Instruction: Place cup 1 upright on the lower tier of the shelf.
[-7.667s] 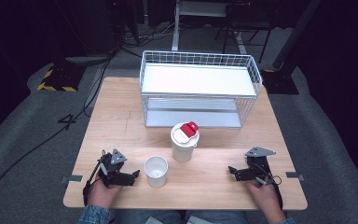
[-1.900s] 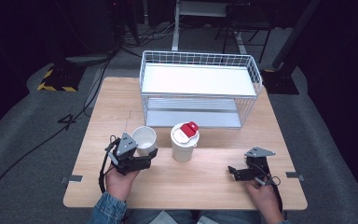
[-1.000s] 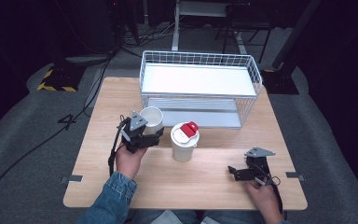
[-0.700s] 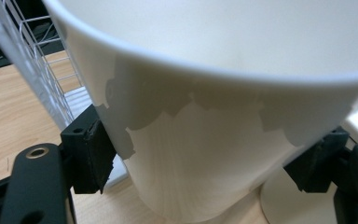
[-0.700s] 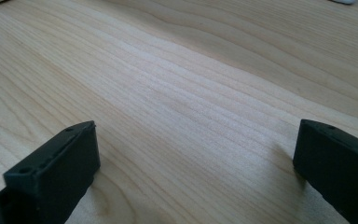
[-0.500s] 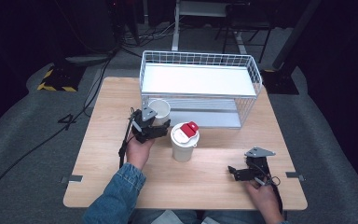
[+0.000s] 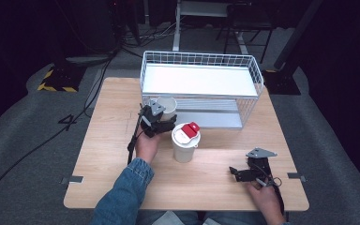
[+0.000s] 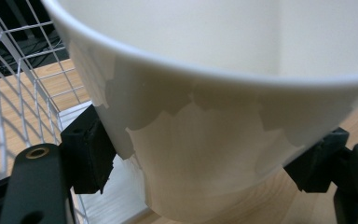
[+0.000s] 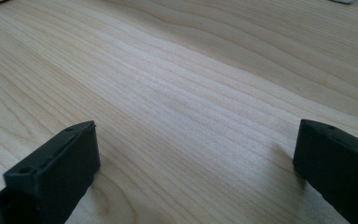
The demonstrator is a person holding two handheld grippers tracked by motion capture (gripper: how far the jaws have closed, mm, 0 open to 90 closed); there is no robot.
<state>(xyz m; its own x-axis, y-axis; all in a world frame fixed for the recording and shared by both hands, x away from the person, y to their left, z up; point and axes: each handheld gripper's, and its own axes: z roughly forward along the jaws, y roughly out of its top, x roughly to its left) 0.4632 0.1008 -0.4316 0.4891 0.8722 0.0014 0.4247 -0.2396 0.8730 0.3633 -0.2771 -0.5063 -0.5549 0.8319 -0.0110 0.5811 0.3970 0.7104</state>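
Cup: an open white cup (image 7: 167, 105), upright, held off the table (image 7: 103, 154) at the near left corner of the wire rack (image 7: 251, 63).
Left gripper: the left gripper (image 7: 161, 123) pinches the cup; in the left gripper view its two black pads press the cup's wall (image 8: 205, 154) from either side, below the rim.
Cup to rack: the rack's lower shelf (image 7: 215, 119) lies just beyond the cup and to its right; in the left gripper view the rack's wires (image 8: 14, 79) stand close on the left.
Axis: the cup's long axis runs vertical, mouth up.
Likely move: judging from the layout, the cup is bound for the rack, so the move turns on passing forward and rightward under the upper tray without catching its wires.
Lidded cup: a taller cup with a red-tabbed lid (image 7: 186, 132) stands on the table just right of the left gripper, near but apart.
Right gripper: the right gripper (image 7: 236, 171) rests at the near right of the table, jaws spread with bare wood (image 9: 182, 102) between them, well apart from both cups.
Nearer hand: the left.
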